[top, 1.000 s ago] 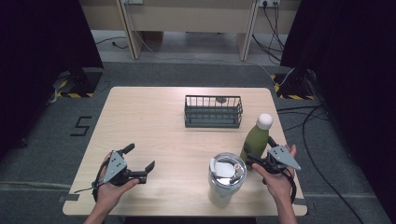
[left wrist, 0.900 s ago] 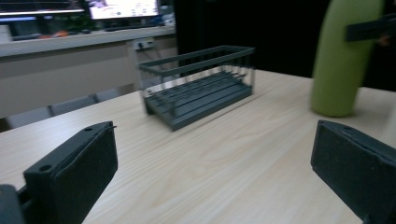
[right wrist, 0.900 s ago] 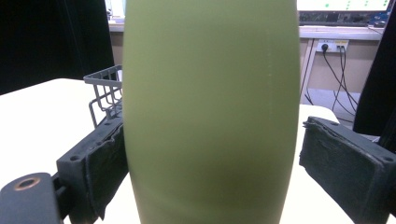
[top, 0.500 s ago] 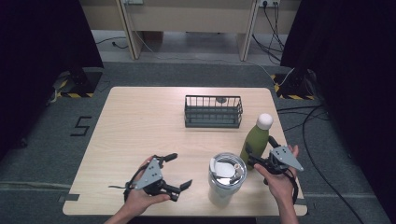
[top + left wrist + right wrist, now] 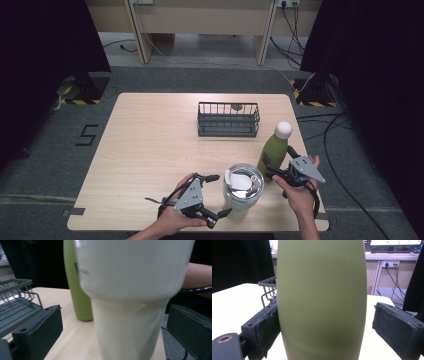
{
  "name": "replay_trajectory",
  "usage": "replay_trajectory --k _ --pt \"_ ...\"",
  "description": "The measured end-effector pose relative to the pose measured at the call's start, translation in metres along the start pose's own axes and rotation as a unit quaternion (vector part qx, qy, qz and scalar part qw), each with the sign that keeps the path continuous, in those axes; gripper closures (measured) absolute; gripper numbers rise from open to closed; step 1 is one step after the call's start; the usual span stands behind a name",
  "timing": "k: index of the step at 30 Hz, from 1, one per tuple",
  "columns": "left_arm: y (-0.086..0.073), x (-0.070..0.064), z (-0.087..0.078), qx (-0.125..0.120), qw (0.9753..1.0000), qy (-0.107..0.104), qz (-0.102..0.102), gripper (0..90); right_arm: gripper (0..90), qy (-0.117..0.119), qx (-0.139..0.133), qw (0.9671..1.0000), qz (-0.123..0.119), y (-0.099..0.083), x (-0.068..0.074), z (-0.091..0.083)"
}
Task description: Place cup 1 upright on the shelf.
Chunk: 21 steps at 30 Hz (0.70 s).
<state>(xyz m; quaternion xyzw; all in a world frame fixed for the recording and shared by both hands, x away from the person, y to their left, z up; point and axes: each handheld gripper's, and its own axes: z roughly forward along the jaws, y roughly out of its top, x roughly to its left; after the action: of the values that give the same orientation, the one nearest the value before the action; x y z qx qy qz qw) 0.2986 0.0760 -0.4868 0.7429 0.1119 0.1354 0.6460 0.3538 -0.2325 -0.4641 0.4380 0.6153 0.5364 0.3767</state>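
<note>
A pale tumbler [image 5: 242, 192] with a clear lid stands near the table's front edge. My left gripper [image 5: 218, 195] is open just left of it. In the left gripper view the tumbler [image 5: 132, 290] stands between the spread jaws of the left gripper [image 5: 113, 335] without touching either. A green bottle [image 5: 273, 152] with a white cap stands upright to the tumbler's right. My right gripper [image 5: 278, 161] is open around its lower body. In the right gripper view the bottle [image 5: 322, 295] has one pad [image 5: 268, 327] against it and the other pad well clear.
A dark wire basket [image 5: 228, 120] stands behind the bottle and tumbler, with a small dark thing inside. The wooden table [image 5: 150, 150] ends just right of the bottle. Cables lie on the floor at the right.
My left gripper has moved right along the front edge, from the table's left part up to the tumbler. The right gripper and the bottle have stayed put.
</note>
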Motion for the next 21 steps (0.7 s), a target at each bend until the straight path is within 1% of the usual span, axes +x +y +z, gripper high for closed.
replay_trajectory --k 3,4,7,9,11,13,17,18,21 --pt "0.0 -0.002 0.006 0.001 1.0 -0.005 0.005 0.0 9.4 0.0 0.001 1.0 0.001 0.0 0.0 0.0" --pt "-0.001 -0.002 0.009 0.0 0.9999 -0.01 0.009 0.0 9.5 0.0 0.0 1.0 0.0 0.0 0.0 0.0" --pt "-0.001 -0.004 0.013 0.002 0.9999 -0.011 0.011 0.0 9.5 0.0 0.0 1.0 0.0 0.0 0.0 0.0" --pt "-0.002 -0.005 0.02 0.005 0.9998 -0.013 0.016 0.0 9.5 0.0 0.001 1.0 0.001 0.0 0.0 0.0" --pt "-0.002 -0.006 0.024 0.006 0.9997 -0.014 0.017 0.0 9.5 0.0 0.002 1.0 0.0 0.0 0.0 0.0" --pt "-0.002 -0.006 0.027 0.007 0.9998 -0.014 0.014 0.0 9.5 0.001 0.0 1.0 0.0 0.0 -0.001 0.0" --pt "-0.005 -0.006 0.035 0.011 0.9997 -0.015 0.013 0.0 9.4 0.002 0.001 1.0 0.001 0.0 -0.001 0.001" --pt "-0.005 -0.006 0.035 0.011 0.9997 -0.015 0.013 0.0 9.4 0.002 0.001 1.0 0.001 0.0 -0.001 0.001" --pt "-0.004 -0.007 0.042 0.01 0.9997 -0.015 0.017 0.0 9.3 0.002 0.001 1.0 0.001 0.0 -0.001 0.001"
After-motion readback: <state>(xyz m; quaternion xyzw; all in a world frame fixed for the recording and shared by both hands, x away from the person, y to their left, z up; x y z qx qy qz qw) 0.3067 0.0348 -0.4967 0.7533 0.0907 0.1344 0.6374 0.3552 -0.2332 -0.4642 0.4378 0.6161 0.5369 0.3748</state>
